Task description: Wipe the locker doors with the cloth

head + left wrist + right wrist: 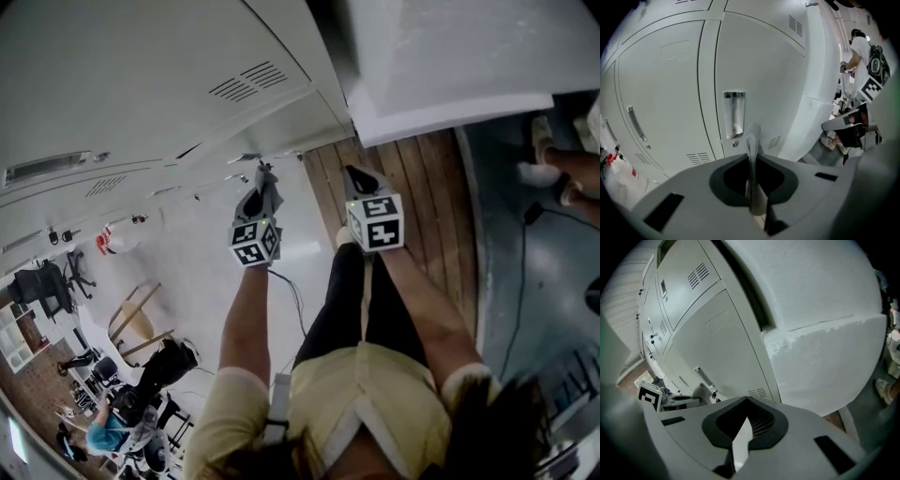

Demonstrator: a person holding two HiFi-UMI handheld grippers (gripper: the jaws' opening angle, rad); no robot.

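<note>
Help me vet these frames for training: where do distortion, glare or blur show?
Head view: locker doors curve with the wide lens. Left gripper view: dark corners, cloth soft, a bright sheen on the handle plate. Right gripper view: heavy bending, green tint at the left edge.

The left gripper (755, 199) held its jaws pressed together on a thin grey cloth (752, 143). The cloth stood upright before a pale locker door (759, 65), just right of the door's recessed metal handle (734, 114), with louvred vents (774, 142) low on the door.
</note>
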